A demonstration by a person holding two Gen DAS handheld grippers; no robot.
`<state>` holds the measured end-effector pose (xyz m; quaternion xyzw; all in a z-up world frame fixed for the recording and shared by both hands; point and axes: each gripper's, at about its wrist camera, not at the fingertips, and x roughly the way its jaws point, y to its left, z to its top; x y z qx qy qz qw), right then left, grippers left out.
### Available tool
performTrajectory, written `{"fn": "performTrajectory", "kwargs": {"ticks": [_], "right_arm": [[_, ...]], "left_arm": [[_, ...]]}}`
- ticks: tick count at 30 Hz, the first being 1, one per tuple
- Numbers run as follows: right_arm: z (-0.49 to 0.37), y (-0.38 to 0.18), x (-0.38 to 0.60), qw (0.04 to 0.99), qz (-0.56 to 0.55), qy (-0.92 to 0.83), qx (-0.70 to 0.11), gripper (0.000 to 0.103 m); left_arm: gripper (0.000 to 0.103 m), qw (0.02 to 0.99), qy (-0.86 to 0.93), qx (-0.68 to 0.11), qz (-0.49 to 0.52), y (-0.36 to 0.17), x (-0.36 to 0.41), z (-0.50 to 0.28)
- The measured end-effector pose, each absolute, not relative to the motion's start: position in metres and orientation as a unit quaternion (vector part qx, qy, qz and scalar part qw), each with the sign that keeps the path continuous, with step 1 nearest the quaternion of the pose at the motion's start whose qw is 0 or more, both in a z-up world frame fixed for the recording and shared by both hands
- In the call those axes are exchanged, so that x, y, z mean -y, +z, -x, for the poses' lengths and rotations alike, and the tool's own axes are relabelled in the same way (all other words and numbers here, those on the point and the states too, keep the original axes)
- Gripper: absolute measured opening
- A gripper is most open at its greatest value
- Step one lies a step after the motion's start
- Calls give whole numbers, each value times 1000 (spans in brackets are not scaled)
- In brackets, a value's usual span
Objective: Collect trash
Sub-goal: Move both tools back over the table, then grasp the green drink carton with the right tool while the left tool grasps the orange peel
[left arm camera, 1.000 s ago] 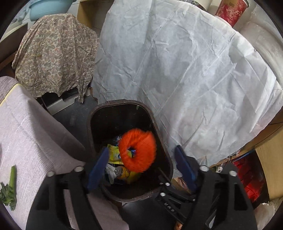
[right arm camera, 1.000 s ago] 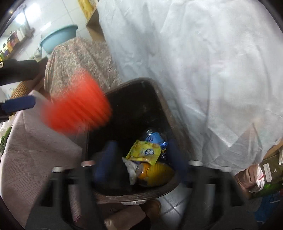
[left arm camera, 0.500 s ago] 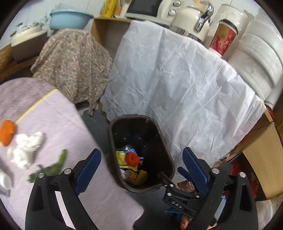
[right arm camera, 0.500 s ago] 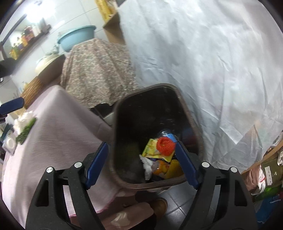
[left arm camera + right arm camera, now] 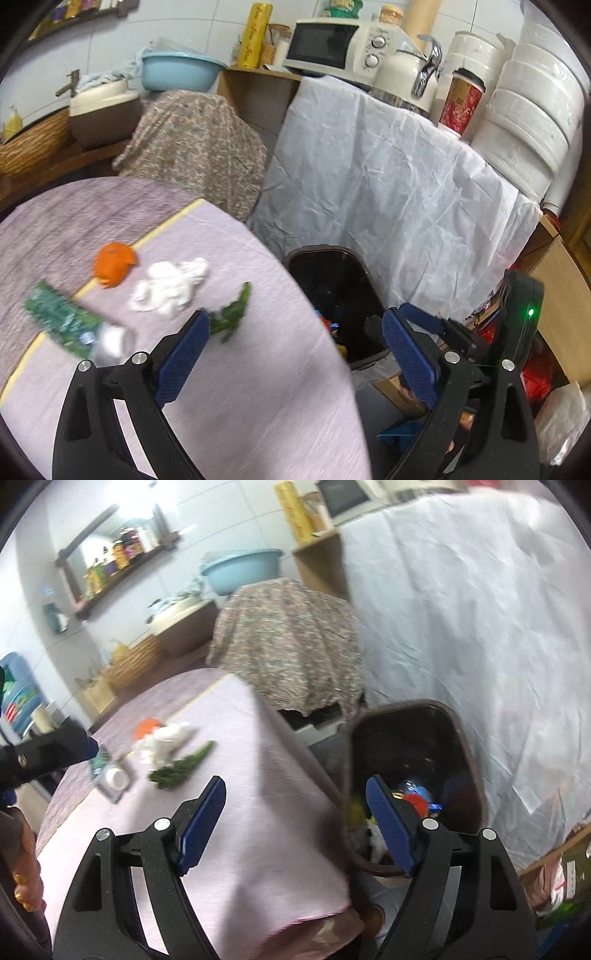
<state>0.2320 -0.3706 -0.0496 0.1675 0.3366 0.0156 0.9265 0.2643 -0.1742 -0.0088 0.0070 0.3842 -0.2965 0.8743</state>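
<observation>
Between pickups: left gripper point(image 5: 291, 354) and right gripper point(image 5: 295, 823) both wide and empty above the table's point(image 5: 258, 413) bin-side edge; next likely the green stalk point(image 5: 231, 317), nearest that edge, then bin point(image 5: 365, 273).

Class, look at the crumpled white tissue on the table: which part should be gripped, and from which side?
Probably the raised middle of the crumpled white tissue, coming down from above. It lies loosely bunched on the tablecloth, soft enough to pinch, with orange peel and a green leaf close beside it.
</observation>
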Motion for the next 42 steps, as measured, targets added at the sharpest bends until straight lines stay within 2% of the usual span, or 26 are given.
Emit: {"fn": "performTrajectory", "kwargs": {"ticks": [13, 24, 35, 42], "right_arm": [[-252, -18, 288, 927, -128, 105, -337, 78], [-295, -21, 249, 907, -148, 130, -373, 78], [-349, -42, 230, 892, -151, 111, -411, 74], [-345, -25, 184, 909, -52, 191, -366, 74]], "left_arm": [[95, 903, -218, -369, 20, -7, 81, -250], [95, 914, -151, -374, 43, -20, 3, -248], [95, 908, -141, -390, 55, -33, -23, -259], [95, 911, -118, -391, 61, -38, -40, -259]]}}
